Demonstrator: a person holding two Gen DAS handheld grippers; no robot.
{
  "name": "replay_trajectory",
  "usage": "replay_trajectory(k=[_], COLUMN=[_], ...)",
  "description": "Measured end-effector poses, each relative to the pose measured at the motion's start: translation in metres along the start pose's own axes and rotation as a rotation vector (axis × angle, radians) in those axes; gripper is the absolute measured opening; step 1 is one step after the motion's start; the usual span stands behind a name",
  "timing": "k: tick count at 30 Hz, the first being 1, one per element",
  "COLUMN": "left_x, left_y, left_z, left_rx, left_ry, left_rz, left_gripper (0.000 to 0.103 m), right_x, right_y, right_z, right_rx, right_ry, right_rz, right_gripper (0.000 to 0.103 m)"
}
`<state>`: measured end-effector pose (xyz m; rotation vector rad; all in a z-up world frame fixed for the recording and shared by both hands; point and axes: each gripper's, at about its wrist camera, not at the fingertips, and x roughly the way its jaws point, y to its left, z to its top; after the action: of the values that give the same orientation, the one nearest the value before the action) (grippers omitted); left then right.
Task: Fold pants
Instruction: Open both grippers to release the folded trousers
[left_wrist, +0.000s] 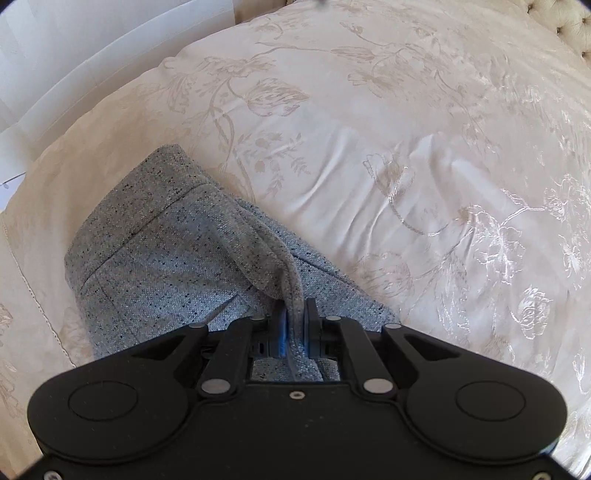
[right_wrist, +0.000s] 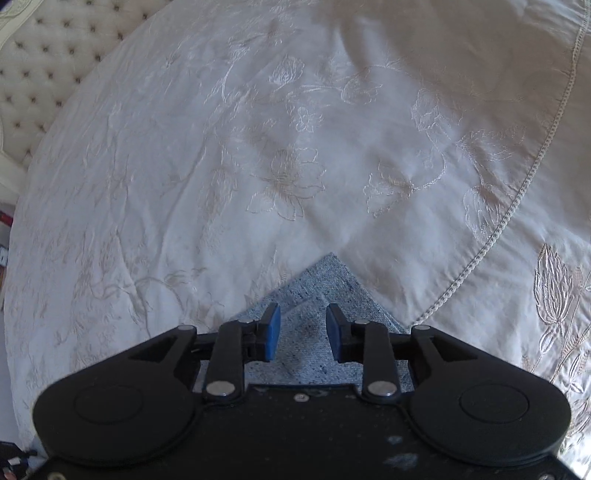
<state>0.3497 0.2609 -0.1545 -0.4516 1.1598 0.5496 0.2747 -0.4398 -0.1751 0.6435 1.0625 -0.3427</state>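
Grey speckled pants (left_wrist: 155, 258) lie folded on a cream bedspread in the left wrist view. My left gripper (left_wrist: 294, 314) is shut on a raised ridge of the cloth, which runs up between its pads. In the right wrist view a corner of the same pants (right_wrist: 325, 280) lies flat on the bed. My right gripper (right_wrist: 303, 317) stands open just above that corner. Its blue pads (right_wrist: 272, 330) are apart and do not press the fabric.
The bedspread (left_wrist: 406, 166) has an embroidered flower pattern and fills most of both views. A corded seam (right_wrist: 517, 199) curves down the right. A tufted headboard (right_wrist: 44, 74) shows at the upper left, and pale curtains (left_wrist: 74, 55) hang beyond the bed.
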Motion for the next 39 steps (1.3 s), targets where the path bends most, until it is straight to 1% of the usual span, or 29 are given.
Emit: replay_trajectory(k=[5,7,9,10,11,12,13,14,16,17,20,21,23,25,26,28,30,31,33,34,35,39], left_x=[-0.003,-0.003,-0.003,-0.003,-0.004,-0.004,-0.006,-0.009,-0.015,-0.018,-0.023,-0.022,-0.018,-0.008,-0.001,0.012,0.018,0.019,0.018,0.015,0.013,0.006], left_y=[-0.001,-0.001,-0.002,-0.002,-0.002,-0.002,-0.001,-0.001,-0.001,-0.001,-0.004,-0.007,-0.013,-0.019,-0.023,-0.031,-0.039,-0.043,-0.046,-0.044,-0.042,-0.038], left_z=[-0.002,-0.002,-0.003,-0.003,-0.004,-0.004,-0.005,-0.006,-0.007,-0.007,-0.003,-0.001,0.0,0.001,0.001,0.001,0.002,0.003,0.005,0.006,0.009,0.021], left_rx=[0.014,0.017,0.021,0.019,0.014,0.01,0.005,0.0,-0.011,-0.017,-0.021,-0.018,-0.025,-0.035,-0.022,0.021,0.09,0.134,0.177,0.182,0.182,0.184], left_ry=[-0.007,-0.01,-0.011,-0.013,-0.015,-0.018,-0.023,-0.031,-0.046,-0.055,-0.067,-0.069,-0.072,-0.064,-0.053,-0.033,-0.017,-0.011,-0.001,-0.003,-0.008,-0.006], left_rz=[0.014,0.018,0.022,0.022,0.021,0.019,0.018,0.016,0.009,0.002,-0.042,-0.04,-0.027,-0.023,-0.008,0.029,0.058,0.075,0.082,0.074,0.06,0.041], left_gripper=[0.011,0.011,0.011,0.011,0.011,0.011,0.011,0.011,0.011,0.011,0.011,0.011,0.011,0.011,0.012,0.013,0.018,0.019,0.023,0.026,0.029,0.029], right_x=[0.015,0.026,0.037,0.038,0.038,0.034,0.032,0.028,0.016,0.009,-0.011,-0.015,-0.014,-0.004,0.002,0.02,0.033,0.039,0.048,0.05,0.048,0.028], right_y=[-0.006,-0.011,-0.013,-0.013,-0.013,-0.012,-0.011,-0.01,-0.009,-0.007,-0.01,-0.011,-0.008,-0.008,-0.008,-0.005,0.0,0.001,-0.001,-0.002,-0.002,-0.003], right_z=[0.009,0.015,0.018,0.017,0.016,0.014,0.013,0.011,0.008,0.008,0.014,0.019,0.026,0.035,0.038,0.039,0.036,0.035,0.032,0.032,0.031,0.028], right_rx=[-0.06,-0.063,-0.073,-0.085,-0.102,-0.122,-0.129,-0.126,-0.122,-0.12,-0.063,-0.046,-0.051,-0.042,-0.033,-0.044,-0.08,-0.078,-0.045,-0.029,-0.02,-0.028], right_ry=[0.009,0.052,0.097,0.104,0.092,0.063,0.049,0.05,0.017,-0.012,-0.1,-0.124,-0.153,-0.157,-0.15,-0.118,-0.099,-0.091,-0.078,-0.084,-0.097,-0.183], right_rz=[0.011,0.033,0.034,0.043,0.06,0.075,0.09,0.101,0.127,0.124,0.11,0.105,0.068,0.021,0.012,-0.029,-0.076,-0.089,-0.105,-0.108,-0.112,-0.107], right_gripper=[0.034,0.034,0.035,0.034,0.033,0.029,0.008,0.004,0.004,0.004,0.003,0.003,0.003,0.003,0.003,0.003,0.003,0.004,0.008,0.013,0.014,0.017])
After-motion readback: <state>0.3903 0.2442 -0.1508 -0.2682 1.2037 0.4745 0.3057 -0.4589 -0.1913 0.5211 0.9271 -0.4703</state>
